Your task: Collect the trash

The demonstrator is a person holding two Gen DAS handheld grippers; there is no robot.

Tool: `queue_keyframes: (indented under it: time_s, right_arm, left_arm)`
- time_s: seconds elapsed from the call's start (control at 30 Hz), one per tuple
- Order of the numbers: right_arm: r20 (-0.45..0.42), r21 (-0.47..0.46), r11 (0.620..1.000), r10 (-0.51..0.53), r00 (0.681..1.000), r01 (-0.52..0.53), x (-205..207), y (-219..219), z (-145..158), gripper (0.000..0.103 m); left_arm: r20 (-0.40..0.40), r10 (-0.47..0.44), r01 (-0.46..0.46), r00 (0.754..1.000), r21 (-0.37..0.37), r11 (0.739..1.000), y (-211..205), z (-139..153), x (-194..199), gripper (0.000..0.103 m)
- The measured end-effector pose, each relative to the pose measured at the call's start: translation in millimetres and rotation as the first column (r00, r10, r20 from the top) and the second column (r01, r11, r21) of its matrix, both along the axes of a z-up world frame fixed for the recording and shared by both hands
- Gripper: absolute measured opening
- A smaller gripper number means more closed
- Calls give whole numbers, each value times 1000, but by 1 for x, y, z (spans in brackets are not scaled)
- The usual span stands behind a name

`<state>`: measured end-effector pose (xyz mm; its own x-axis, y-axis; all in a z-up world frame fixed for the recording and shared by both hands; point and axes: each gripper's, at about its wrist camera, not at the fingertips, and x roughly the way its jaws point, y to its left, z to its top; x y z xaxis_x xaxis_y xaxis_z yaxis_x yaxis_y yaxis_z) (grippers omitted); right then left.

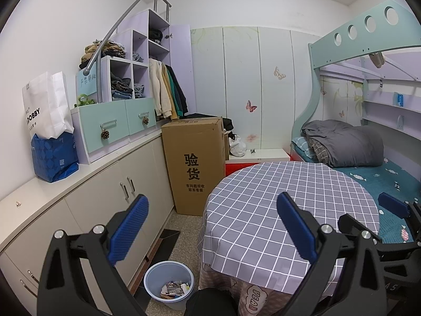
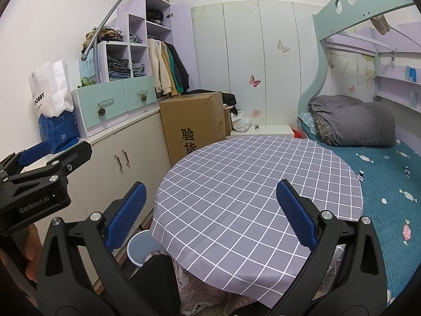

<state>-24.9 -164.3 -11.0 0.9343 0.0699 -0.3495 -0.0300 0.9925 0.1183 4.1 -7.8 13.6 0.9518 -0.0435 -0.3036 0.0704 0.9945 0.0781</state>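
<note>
A light blue trash bin point(image 1: 168, 281) stands on the floor left of the round table point(image 1: 289, 200), with paper scraps point(image 1: 175, 288) inside; its rim also shows in the right wrist view point(image 2: 143, 247). The table has a grey checked cloth point(image 2: 257, 184) with nothing on it. My left gripper point(image 1: 210, 226) is open and empty, raised over the table's near left edge and above the bin. My right gripper point(image 2: 210, 213) is open and empty over the table's near edge. Each gripper shows at the edge of the other's view.
A tall cardboard box point(image 1: 196, 163) stands beyond the table. Beige cabinets point(image 1: 118, 192) with bags and drawers line the left wall. A bunk bed point(image 1: 381, 168) with a grey quilt lies on the right. A wardrobe fills the far wall.
</note>
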Motion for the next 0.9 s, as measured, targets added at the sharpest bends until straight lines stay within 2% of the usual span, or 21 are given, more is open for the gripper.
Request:
queue_keyframes:
  time_s: [0.9]
  right_arm:
    - [-9, 1, 1000, 0, 1000, 0, 0, -2, -2, 97]
  left_arm:
    - [-8, -7, 7, 1000, 8, 1000, 6, -4, 3, 96]
